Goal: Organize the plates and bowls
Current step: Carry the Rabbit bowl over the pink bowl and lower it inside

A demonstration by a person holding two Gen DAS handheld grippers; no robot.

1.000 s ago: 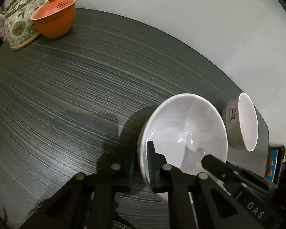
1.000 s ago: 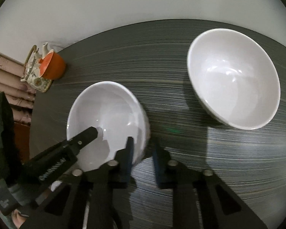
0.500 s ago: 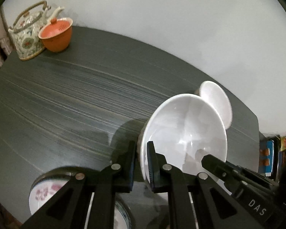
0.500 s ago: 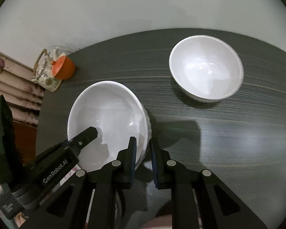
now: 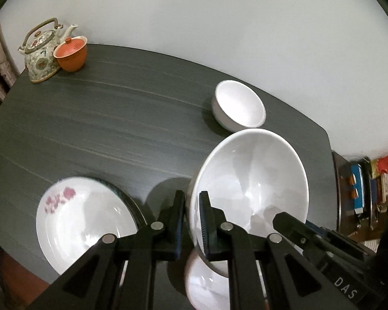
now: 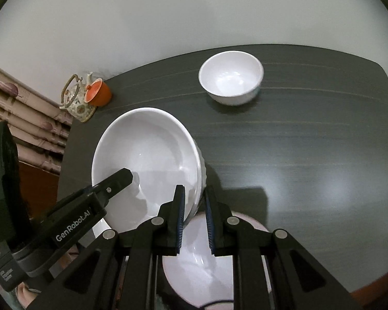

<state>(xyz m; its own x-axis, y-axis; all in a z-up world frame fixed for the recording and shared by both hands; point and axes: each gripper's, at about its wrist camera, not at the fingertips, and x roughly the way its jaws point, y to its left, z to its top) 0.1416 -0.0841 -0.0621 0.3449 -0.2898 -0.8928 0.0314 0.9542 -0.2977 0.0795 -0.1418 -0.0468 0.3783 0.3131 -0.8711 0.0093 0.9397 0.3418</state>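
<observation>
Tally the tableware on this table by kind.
Bowls: 2, large white bowl and small white bowl
Flowered plate: 1
White dish, bowl or plate unclear: 1
Teapot: 1
Orange lidded cup: 1
Total: 6

Hiding most of a lower white bowl (image 6: 201, 266) behind black gripper fingers (image 6: 179, 222). Blurring shelf clutter (image 5: 362, 188), perhaps books, at the right edge. Cropping the floral plate (image 5: 82, 222) at the bottom.
</observation>
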